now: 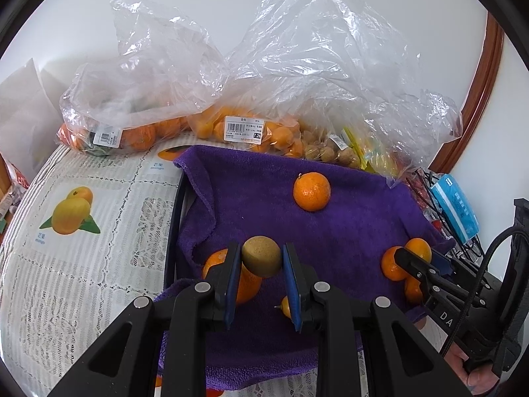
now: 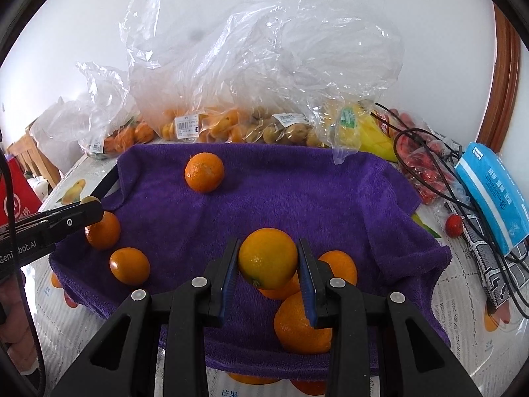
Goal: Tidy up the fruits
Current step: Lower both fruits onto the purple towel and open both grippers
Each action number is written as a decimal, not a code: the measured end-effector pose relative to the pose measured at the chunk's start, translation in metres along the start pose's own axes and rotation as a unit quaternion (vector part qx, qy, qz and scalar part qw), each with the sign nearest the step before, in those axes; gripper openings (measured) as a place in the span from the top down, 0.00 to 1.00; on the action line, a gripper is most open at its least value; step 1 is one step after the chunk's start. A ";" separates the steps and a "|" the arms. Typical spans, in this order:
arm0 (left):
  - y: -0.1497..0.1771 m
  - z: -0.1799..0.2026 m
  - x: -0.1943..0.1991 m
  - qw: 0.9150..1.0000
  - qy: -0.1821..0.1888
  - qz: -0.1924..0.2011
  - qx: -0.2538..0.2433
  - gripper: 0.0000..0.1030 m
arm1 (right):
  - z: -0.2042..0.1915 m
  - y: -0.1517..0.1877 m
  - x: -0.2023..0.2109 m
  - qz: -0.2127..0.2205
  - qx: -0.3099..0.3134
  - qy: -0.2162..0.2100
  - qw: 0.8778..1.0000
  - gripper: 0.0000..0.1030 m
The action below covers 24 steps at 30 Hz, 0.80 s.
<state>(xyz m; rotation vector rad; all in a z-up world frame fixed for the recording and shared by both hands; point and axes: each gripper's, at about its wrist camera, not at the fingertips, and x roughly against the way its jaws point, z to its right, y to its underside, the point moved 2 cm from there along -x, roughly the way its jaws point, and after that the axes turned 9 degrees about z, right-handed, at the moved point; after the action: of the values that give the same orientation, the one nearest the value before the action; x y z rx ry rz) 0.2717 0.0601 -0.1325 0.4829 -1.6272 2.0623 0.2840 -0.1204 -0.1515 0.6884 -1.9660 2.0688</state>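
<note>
The left gripper [image 1: 261,258] is hiding part of an orange [image 1: 246,283]; bag labels [image 2: 186,126] are staying too small to read.

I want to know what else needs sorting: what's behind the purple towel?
Behind the purple towel stand clear plastic bags holding oranges, small orange fruits and brownish round fruits. Crumpled plastic hides their full contents.

Black claws [image 1: 261,261] [image 2: 268,263], blue pads, silver rivets
</note>
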 end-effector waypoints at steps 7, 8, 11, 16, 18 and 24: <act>0.002 0.002 -0.002 1.000 0.001 -0.005 -0.006 0.77 | -0.001 0.000 0.001 0.000 0.008 -0.002 1.000 0.67; 0.003 0.003 -0.003 1.000 0.001 -0.006 -0.006 0.77 | -0.002 0.000 0.001 0.000 0.011 -0.002 1.000 0.67; 0.003 0.004 -0.004 1.000 0.000 -0.005 -0.011 0.77 | -0.002 0.000 0.002 0.002 0.015 0.001 1.000 0.67; 0.003 0.003 -0.003 1.000 0.005 -0.006 -0.010 0.77 | -0.001 0.000 0.005 0.004 0.016 -0.003 1.000 0.64; 0.003 0.004 -0.004 1.000 0.006 -0.005 -0.012 0.77 | -0.002 -0.001 0.007 0.008 0.018 -0.001 1.000 0.63; 0.004 0.005 -0.004 1.000 0.012 -0.006 -0.019 0.77 | -0.002 -0.003 0.011 0.015 0.019 0.000 1.000 0.62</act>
<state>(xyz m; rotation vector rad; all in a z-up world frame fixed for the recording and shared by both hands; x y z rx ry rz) 0.2727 0.0534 -0.1371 0.4518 -1.6432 2.0173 0.2755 -0.1200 -0.1439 0.6708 -1.9535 2.1283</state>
